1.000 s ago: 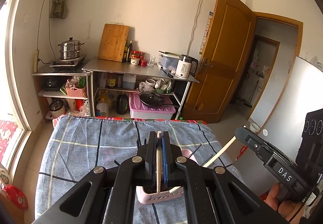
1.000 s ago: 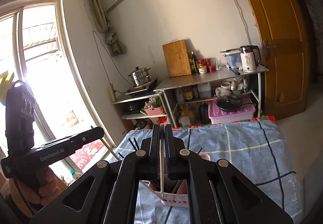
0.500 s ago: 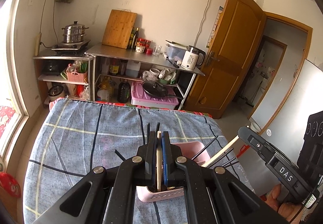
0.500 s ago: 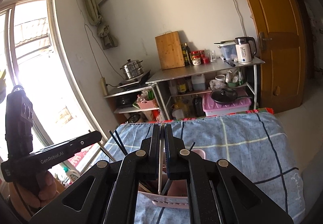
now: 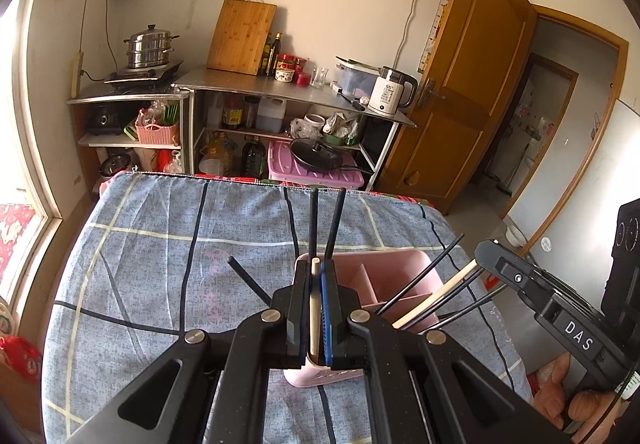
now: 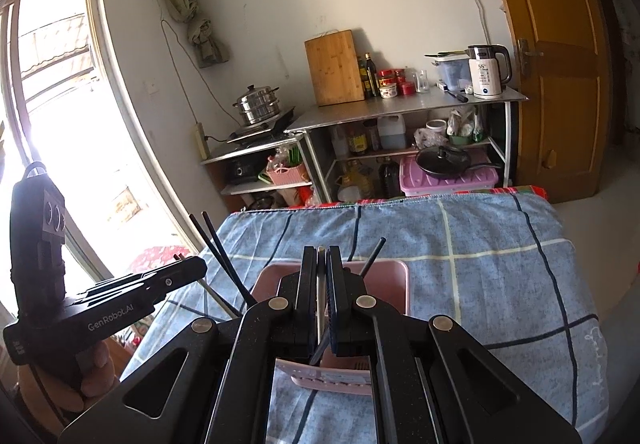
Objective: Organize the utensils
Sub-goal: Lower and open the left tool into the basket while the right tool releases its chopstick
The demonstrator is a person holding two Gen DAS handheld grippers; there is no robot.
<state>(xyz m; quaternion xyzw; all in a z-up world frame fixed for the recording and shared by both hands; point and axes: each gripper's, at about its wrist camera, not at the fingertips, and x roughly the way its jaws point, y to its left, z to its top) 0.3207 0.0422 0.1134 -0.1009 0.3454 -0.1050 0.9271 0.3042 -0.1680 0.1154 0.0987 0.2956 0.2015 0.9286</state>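
Two light chopsticks in play, one per claw. Left gripper point(image 5: 316, 276) is clamped on a pale wooden chopstick point(image 5: 314, 308); right gripper point(image 6: 321, 264) is clamped on a thin pale chopstick point(image 6: 320, 284). Both hang over the pink holder point(image 5: 400, 264), which sits on the checked cloth point(image 5: 160, 244) near its close edge.

Handling: sticks are stiff, near weightless and smooth, so they may pivot in the pads; mid-shaft hold looks right. Holder is light plastic, likely to tip or slide if nudged.

Room: black chopsticks point(image 5: 322, 219) already lean out of the compartments at several angles and crowd the entry. Grippers sit near each other. Cloth beyond is open; table edges drop off on both sides.
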